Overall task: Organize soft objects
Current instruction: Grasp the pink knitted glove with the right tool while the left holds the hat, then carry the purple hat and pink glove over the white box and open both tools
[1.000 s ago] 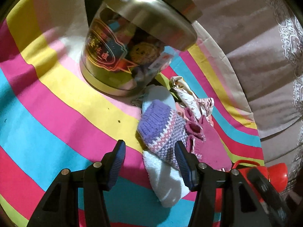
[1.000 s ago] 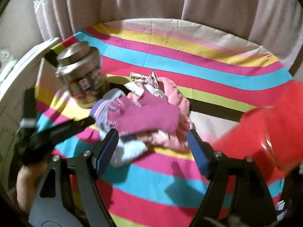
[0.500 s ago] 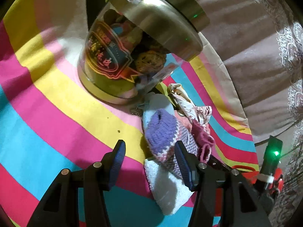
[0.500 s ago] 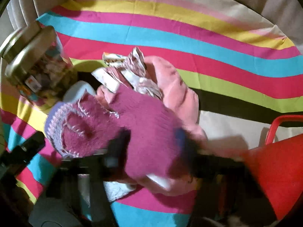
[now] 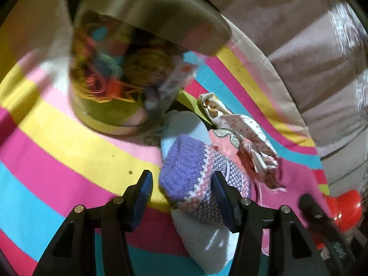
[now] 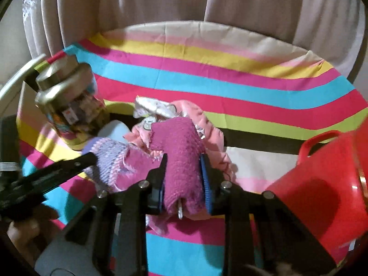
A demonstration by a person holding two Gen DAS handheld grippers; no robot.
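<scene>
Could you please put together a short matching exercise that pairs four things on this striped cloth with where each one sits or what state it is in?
Things:
1. magenta knit piece
2. purple knit piece
3. jar with the metal lid
4. red bucket

Places or states:
A. standing at the left end of the clothes pile
B. squeezed between the closing right gripper pads
C. at the right edge of the cloth
D. between the left gripper pads, not yet squeezed

Pairs: 1-B, 2-D, 3-A, 4-C
</scene>
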